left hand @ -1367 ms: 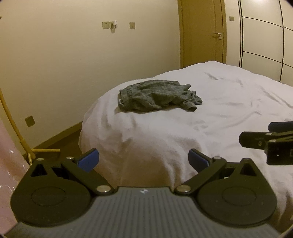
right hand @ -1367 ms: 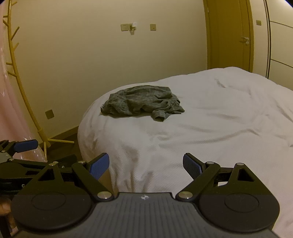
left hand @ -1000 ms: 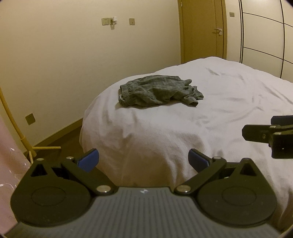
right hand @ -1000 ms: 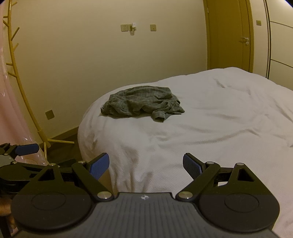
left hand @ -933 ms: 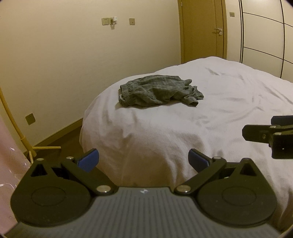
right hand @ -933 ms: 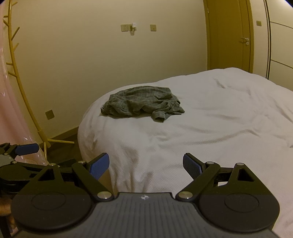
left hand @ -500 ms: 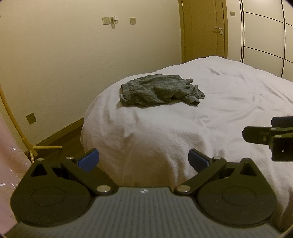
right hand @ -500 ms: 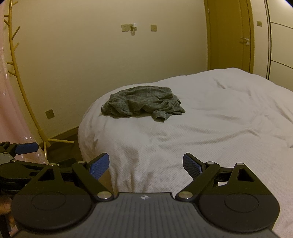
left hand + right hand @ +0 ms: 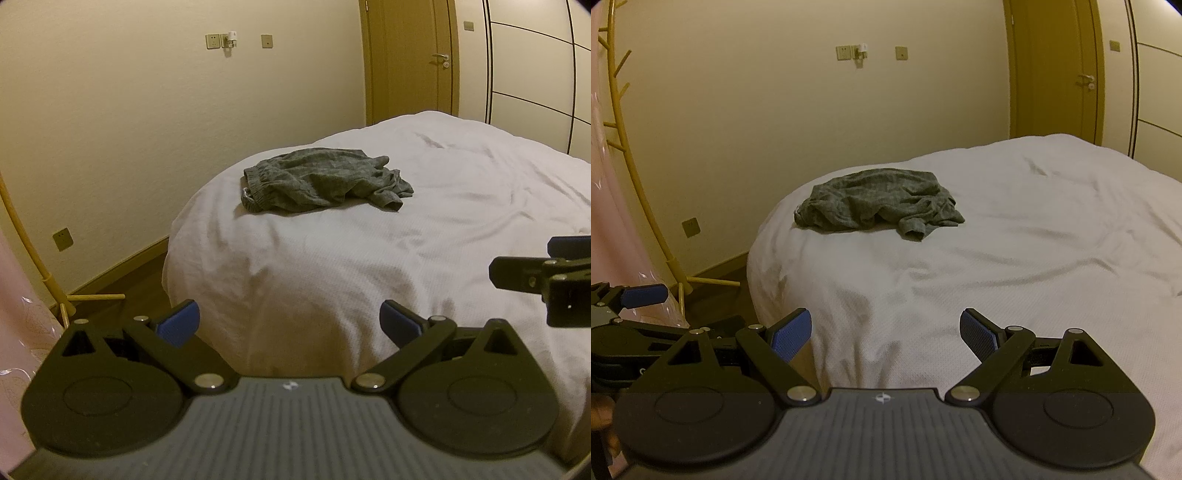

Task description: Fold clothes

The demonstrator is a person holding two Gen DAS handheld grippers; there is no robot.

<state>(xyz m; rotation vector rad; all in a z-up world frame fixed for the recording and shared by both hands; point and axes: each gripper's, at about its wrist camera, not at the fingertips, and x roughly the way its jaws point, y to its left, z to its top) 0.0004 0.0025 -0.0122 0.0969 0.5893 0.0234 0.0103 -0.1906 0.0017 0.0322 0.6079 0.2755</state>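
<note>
A crumpled grey garment [image 9: 321, 181] lies on the white bed [image 9: 424, 258] near its far left corner; it also shows in the right wrist view [image 9: 879, 201]. My left gripper [image 9: 290, 321] is open and empty, held short of the bed's near corner, well back from the garment. My right gripper [image 9: 884, 334] is open and empty, also near the bed's front edge. The right gripper pokes into the left wrist view at the right edge [image 9: 543, 273]; the left gripper shows at the lower left of the right wrist view [image 9: 631, 314].
A yellow coat stand [image 9: 639, 177] with a pink cover [image 9: 609, 229] stands left of the bed. A beige wall with sockets [image 9: 221, 40] is behind. A wooden door [image 9: 413, 59] and wardrobe panels [image 9: 535, 74] are at the far right. Brown floor [image 9: 122, 280] lies beside the bed.
Both views have crept slightly forward toward the bed; the garment sits a little lower in the left wrist view than 1.4 s ago. Both grippers stay open.
</note>
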